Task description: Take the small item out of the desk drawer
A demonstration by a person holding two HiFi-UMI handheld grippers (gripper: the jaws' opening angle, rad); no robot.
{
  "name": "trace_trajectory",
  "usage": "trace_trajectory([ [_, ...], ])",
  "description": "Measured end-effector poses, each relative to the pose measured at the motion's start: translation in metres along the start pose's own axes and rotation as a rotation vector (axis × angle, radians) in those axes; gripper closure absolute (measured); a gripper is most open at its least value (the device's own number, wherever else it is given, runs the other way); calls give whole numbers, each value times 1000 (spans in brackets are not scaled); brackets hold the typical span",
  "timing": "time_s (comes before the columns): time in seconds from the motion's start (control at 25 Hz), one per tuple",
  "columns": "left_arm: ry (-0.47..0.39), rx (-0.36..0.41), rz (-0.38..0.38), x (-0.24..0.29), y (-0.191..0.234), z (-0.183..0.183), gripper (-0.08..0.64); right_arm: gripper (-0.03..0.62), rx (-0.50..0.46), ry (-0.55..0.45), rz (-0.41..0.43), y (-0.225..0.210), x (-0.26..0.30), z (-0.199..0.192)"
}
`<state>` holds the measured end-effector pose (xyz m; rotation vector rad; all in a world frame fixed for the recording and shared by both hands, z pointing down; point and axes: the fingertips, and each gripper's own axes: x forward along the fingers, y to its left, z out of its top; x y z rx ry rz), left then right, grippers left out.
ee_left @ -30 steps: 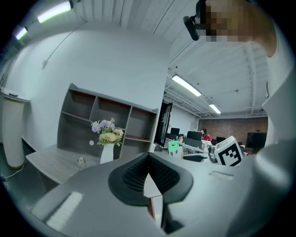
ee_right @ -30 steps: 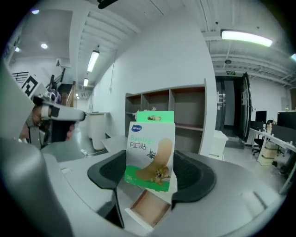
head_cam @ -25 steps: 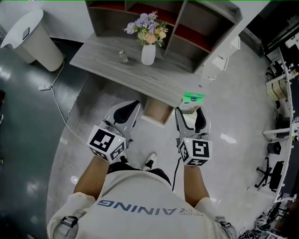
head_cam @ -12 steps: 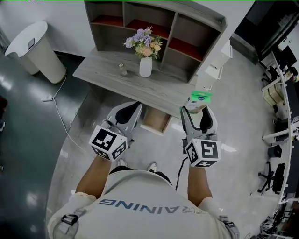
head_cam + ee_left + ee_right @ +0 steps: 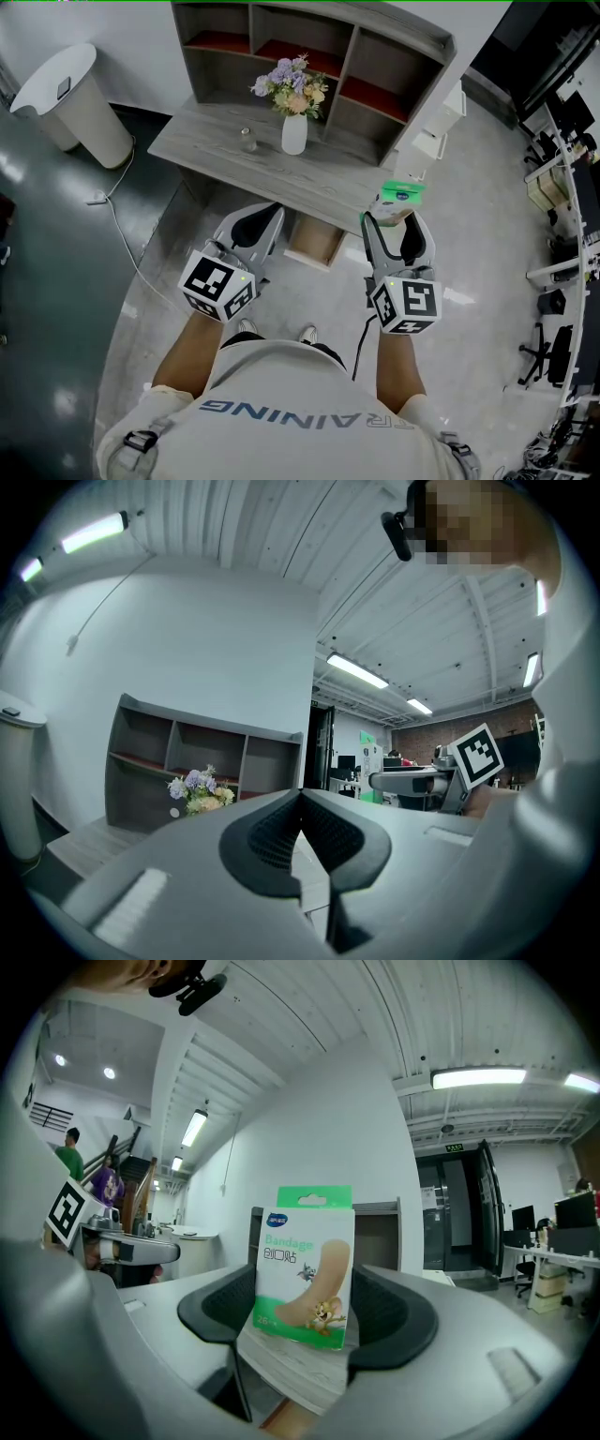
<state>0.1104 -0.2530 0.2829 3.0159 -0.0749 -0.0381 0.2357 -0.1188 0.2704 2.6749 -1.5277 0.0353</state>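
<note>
My right gripper point(image 5: 399, 216) is shut on a small green-and-white bandage box point(image 5: 401, 195), held upright in the air by the right end of the desk's front edge. In the right gripper view the box point(image 5: 305, 1274) stands between the two dark pads of my right gripper point(image 5: 307, 1309). The desk drawer point(image 5: 314, 242) hangs open under the grey wooden desk point(image 5: 225, 141), between my two grippers. My left gripper point(image 5: 261, 217) hovers just left of the drawer, and its pads meet with nothing between them in the left gripper view point(image 5: 300, 799).
On the desk stand a white vase of flowers point(image 5: 294, 133), a small glass object point(image 5: 247, 141) and a grey hutch with red-lined shelves point(image 5: 309, 47). A white bin point(image 5: 66, 94) stands at the left, and a cable point(image 5: 122, 225) runs across the floor. A white cabinet point(image 5: 436, 131) stands right of the desk.
The head view has shifted, so the desk sits lower in frame and both shoes show. The right gripper with the box has moved slightly right. Nothing visibly moved in the last half second.
</note>
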Motion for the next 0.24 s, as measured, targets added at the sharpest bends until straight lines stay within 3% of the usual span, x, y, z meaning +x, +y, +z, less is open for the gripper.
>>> trace_trajectory([
  [0.24, 0, -7, 0, -4, 2, -3, 561, 259, -11, 9, -5, 4, -1, -5],
])
